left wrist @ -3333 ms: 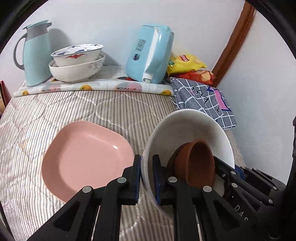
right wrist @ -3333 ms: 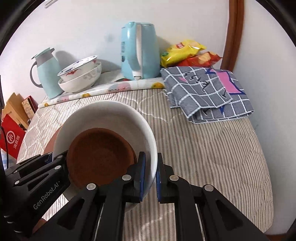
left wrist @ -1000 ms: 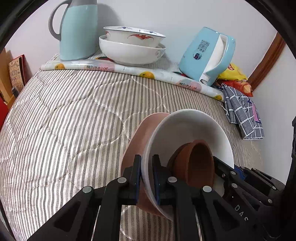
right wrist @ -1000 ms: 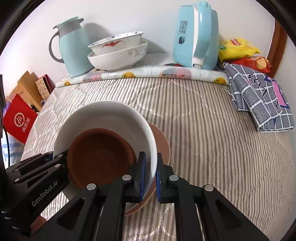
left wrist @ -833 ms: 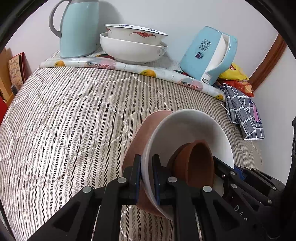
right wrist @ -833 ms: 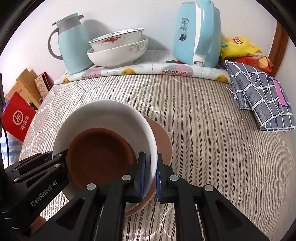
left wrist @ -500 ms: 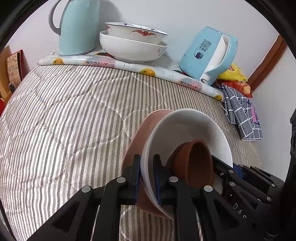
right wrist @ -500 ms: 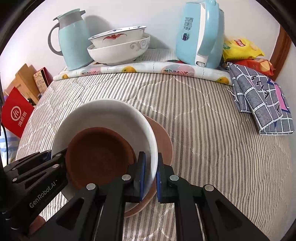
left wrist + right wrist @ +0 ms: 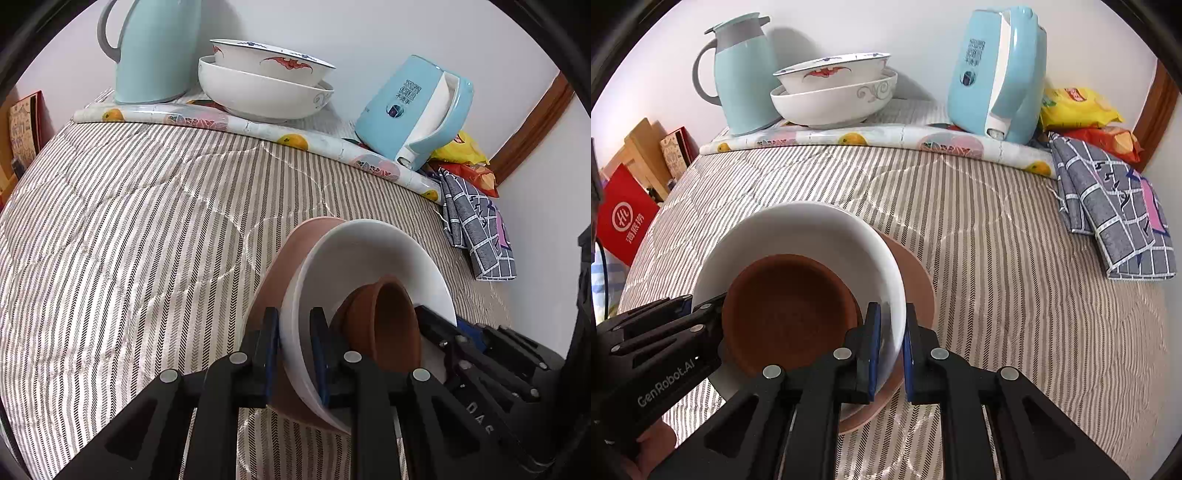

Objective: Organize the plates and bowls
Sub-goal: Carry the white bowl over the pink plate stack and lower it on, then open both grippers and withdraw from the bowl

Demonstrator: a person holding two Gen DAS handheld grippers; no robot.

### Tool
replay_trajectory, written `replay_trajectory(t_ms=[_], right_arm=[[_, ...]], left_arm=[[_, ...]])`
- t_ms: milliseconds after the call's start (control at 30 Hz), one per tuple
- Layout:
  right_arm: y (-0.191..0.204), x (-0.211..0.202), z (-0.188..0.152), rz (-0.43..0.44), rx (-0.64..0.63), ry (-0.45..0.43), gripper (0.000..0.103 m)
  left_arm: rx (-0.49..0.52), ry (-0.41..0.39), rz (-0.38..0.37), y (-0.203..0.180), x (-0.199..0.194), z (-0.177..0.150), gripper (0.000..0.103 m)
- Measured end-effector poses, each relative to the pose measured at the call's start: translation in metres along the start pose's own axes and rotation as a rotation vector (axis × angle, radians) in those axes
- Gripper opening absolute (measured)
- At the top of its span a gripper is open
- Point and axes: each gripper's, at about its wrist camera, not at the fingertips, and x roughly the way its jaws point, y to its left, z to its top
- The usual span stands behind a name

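Since three seconds back, your white bowl (image 9: 812, 236) went from beside the pink plate (image 9: 916, 280) to sitting on it, on the striped quilt (image 9: 1015, 295). Brown bowl (image 9: 790, 310) nested inside. Your left gripper (image 9: 293, 354) pinches the white rim; your right gripper (image 9: 889, 347) clamps the opposite rim. Stacked patterned bowls (image 9: 834, 92) wait by the thermos (image 9: 742, 74) and kettle (image 9: 997, 74).

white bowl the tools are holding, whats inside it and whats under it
Inside the white bowl sits a brown bowl. Beneath it, a pink plate shows only as an edge crescent; the rest is covered, so whether plate and bowl touch cannot be seen.
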Motion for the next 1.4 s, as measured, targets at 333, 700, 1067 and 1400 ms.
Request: replay_trajectory(t_ms=[333,700,1067,1400], right_arm=[[-0.007,-0.009,-0.001,0.013,0.013,-0.024,0.011],[-0.008,-0.026,-0.010,0.031,0.017,-0.035,0.026],[-0.026,-0.080,-0.035,-0.030,0.065,-0.144,0.060],[-0.063,-0.139,-0.081,-0.088,0.142,-0.182,0.070]], left_arm=[[0.002,0.011,0.025,-0.002,-0.006,-0.002,0.023],[0.024,-0.048,0.060,-0.004,-0.034,-0.006,0.048],[0.060,-0.127,0.062,-0.023,-0.080,-0.028,0.059],[0.103,-0.209,-0.027,-0.065,-0.117,-0.072,0.072]])
